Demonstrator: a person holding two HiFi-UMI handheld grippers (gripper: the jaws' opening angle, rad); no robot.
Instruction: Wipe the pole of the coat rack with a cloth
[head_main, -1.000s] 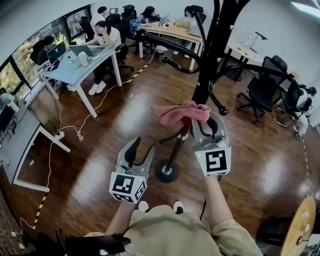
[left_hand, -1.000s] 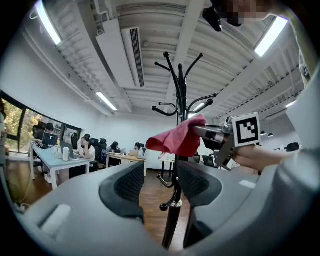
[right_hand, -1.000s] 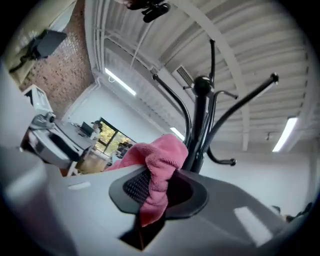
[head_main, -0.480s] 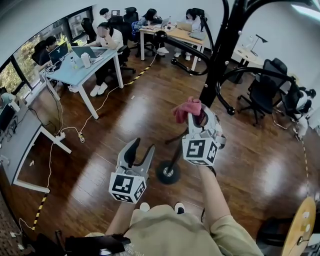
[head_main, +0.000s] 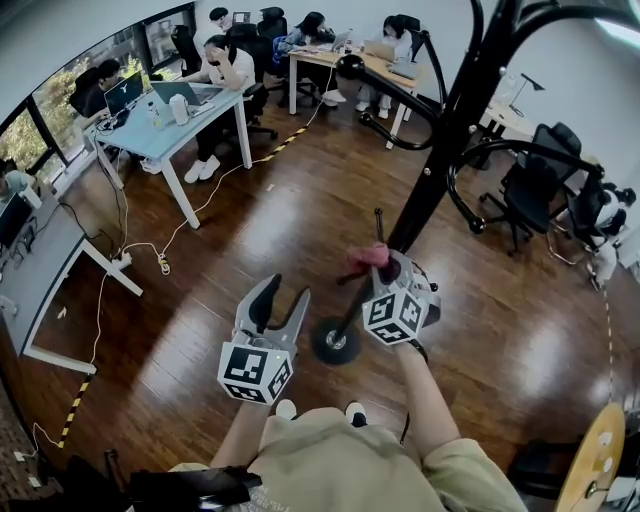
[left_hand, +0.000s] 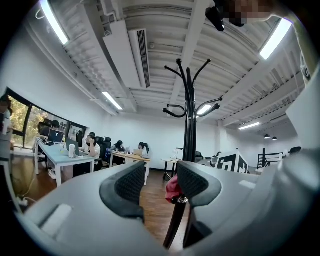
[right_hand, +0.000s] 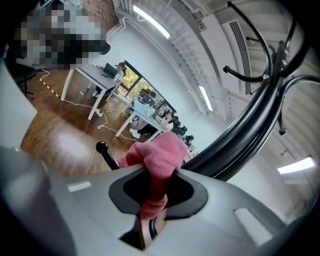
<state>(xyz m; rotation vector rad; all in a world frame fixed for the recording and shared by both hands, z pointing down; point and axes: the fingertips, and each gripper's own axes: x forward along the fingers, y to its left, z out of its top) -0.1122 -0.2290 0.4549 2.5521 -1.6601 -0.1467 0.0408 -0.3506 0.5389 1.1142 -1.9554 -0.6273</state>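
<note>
Left gripper (head_main: 284, 292) left of coat rack pole (head_main: 440, 150), fingers apart, pink cloth (head_main: 364, 258) against pole's lower stretch, right gripper (head_main: 388, 272) at pole, fingers clamped on cloth, round base (head_main: 333, 341) under pole.

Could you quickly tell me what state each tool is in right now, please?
Left tool: open, empty.
Right tool: closed on the pink fuzzy cloth.
</note>
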